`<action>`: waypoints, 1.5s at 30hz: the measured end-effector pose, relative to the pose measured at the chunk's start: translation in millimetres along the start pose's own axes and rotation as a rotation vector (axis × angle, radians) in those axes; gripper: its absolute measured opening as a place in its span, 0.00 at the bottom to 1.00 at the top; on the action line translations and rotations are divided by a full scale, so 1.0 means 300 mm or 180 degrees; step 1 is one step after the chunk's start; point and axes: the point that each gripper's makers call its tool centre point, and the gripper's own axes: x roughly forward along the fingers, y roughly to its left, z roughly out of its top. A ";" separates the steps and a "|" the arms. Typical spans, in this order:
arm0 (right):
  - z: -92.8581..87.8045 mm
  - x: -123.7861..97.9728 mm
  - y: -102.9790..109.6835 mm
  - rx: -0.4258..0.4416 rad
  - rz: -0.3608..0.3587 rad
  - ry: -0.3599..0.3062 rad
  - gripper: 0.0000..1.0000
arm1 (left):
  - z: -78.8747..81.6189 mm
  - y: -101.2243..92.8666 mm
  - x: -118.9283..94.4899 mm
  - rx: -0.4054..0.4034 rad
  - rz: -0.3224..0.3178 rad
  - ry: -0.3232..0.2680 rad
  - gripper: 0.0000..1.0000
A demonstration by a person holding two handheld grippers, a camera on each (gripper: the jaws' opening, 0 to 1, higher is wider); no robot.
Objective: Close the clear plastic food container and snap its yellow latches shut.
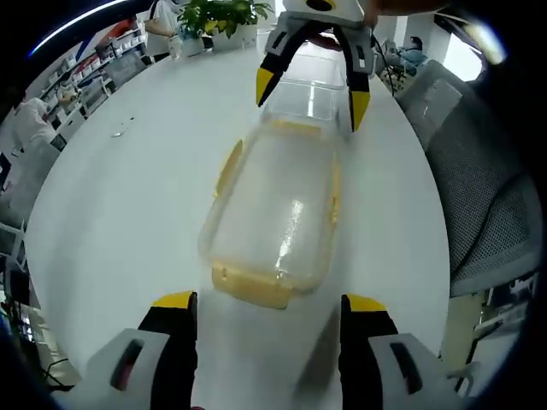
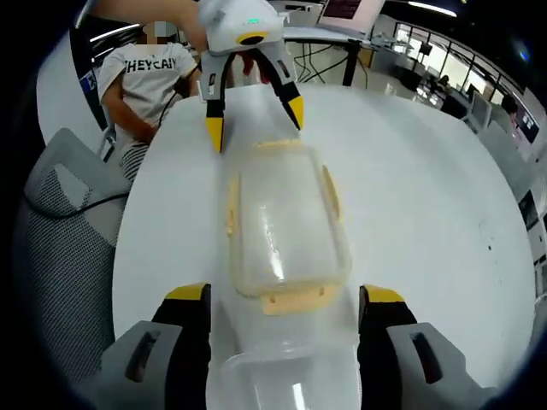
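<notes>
A clear plastic container (image 1: 278, 213) with yellow latches lies lengthwise in the middle of the white table (image 1: 128, 213). Its latches flare outward on all four sides: a near end latch (image 1: 252, 289), side latches (image 1: 229, 166), and a far end latch (image 2: 278, 143). My left gripper (image 1: 270, 301) stands open just short of one end; it faces me as the left gripper (image 2: 255, 121) from the right gripper view. My right gripper (image 2: 284, 295) is open at the opposite end of the container (image 2: 286, 222), and appears opposite as the right gripper (image 1: 312, 96). A second clear plastic piece (image 2: 291, 376) lies between the right jaws, untouched.
A grey mesh chair (image 1: 487, 196) stands beside the table's edge, also chair (image 2: 64, 231). A person in a white T-shirt (image 2: 145, 77) sits past the table. A potted plant (image 1: 218, 17) and a small scrap (image 1: 120, 132) are on the far side.
</notes>
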 end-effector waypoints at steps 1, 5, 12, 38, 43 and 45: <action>-0.002 0.003 0.001 -0.0023 0.0017 0.0031 0.68 | 0.000 0.003 0.001 0.0011 -0.0001 0.0007 0.64; -0.015 0.017 -0.003 -0.0140 0.0070 0.0153 0.67 | 0.007 0.021 0.002 0.0103 0.0007 0.0007 0.62; -0.040 0.047 -0.008 -0.0281 0.0133 0.0360 0.66 | 0.004 0.043 0.012 0.0191 -0.0019 0.0083 0.61; -0.063 0.063 -0.042 -0.0453 0.0239 0.0675 0.38 | 0.032 0.024 0.057 0.0576 -0.0321 0.0212 0.34; -0.062 0.067 -0.044 -0.0454 0.0234 0.0782 0.38 | 0.034 0.025 0.061 0.0568 -0.0344 0.0235 0.34; -0.064 0.065 -0.046 -0.0451 0.0237 0.0783 0.38 | 0.035 0.024 0.061 0.0536 -0.0346 0.0238 0.34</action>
